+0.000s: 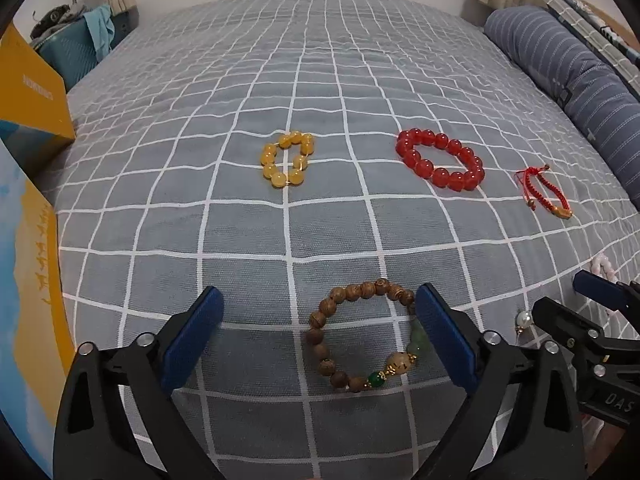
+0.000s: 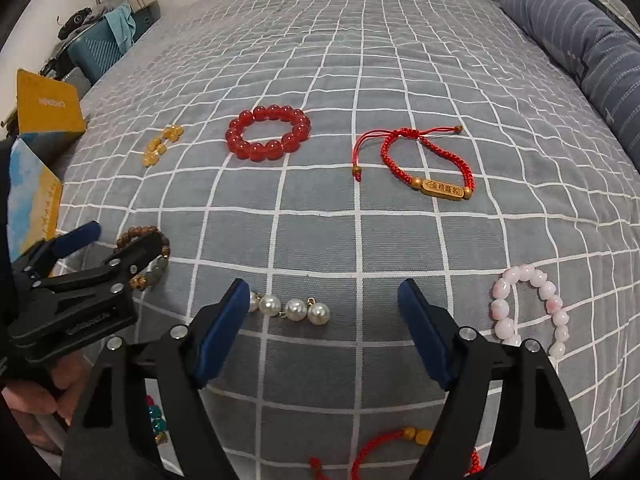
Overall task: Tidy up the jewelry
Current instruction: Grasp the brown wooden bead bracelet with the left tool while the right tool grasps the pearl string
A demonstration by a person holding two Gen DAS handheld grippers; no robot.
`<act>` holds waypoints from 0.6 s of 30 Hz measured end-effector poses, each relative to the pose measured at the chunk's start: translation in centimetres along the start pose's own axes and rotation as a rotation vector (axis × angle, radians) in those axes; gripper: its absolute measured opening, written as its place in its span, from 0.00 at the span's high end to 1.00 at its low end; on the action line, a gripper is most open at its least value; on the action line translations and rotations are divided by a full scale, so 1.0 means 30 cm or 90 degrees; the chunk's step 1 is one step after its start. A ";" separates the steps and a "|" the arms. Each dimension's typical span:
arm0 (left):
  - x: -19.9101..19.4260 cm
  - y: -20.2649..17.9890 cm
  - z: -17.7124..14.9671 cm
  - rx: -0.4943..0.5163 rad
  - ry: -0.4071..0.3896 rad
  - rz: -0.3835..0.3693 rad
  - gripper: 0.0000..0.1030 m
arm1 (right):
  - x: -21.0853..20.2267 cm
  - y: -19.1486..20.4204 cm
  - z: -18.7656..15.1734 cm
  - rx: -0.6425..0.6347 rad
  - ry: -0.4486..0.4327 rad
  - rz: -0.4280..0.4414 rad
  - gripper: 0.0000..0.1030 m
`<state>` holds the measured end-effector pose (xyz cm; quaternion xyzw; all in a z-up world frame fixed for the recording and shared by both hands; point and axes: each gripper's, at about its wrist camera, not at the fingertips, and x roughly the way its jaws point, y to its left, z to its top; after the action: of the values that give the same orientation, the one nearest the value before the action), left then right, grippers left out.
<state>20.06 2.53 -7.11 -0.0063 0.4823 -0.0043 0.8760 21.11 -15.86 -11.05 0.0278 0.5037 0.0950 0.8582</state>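
Progress: nothing looks sorted away yet; every piece I can see lies loose on the bed (image 1: 328, 80), and the yellow box (image 1: 32, 92) at the far left edge shows no jewelry in it from here, though its inside is hidden.
Left to do: by my reckoning almost all of it, since each piece lies apart on the checked cover and none is gathered.
Yellow bead bracelet (image 1: 287, 159): far left of the back row, flat on the cover, untouched.
Left tongs (image 1: 318, 334): spread wide, low over the wooden bead bracelet (image 1: 360, 340); the right pad sits against or just over the green-bead side of the ring, and I cannot tell whether it touches. The left pad is well clear. They grip nothing.
Red bead bracelet (image 2: 269, 132): middle of the back row, lying flat, well apart from both tongs.
Pearl pieces (image 2: 294, 309): a short row of pearls just in front of the right tongs, with the leftmost pearl at the tip of their left pad.
Right tongs (image 2: 322, 322): gaping open, holding nothing, hovering low over bare cover beside the pearls.
Red cord bracelet (image 2: 424, 162): back row, right of the red beads, with its gold bar charm toward me.
Pink bead bracelet (image 2: 528, 312): farthest right, just beyond the right tongs, untouched.
Near edge: another red cord piece (image 2: 384, 448) and some green beads (image 2: 156, 420) show under the right tongs, partly hidden.
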 end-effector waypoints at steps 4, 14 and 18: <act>-0.014 0.008 0.013 0.005 -0.001 0.000 0.11 | -0.013 -0.012 0.003 0.011 0.000 0.019 0.28; -0.007 0.010 0.007 -0.005 0.009 -0.032 0.40 | 0.013 0.001 -0.001 0.006 0.020 0.027 0.40; -0.007 0.004 0.006 -0.009 0.022 -0.050 0.56 | 0.017 -0.004 -0.002 0.016 0.030 0.046 0.51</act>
<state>20.09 2.65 -6.85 -0.0314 0.4967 -0.0355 0.8667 21.32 -15.87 -11.54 0.0546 0.5236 0.1205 0.8416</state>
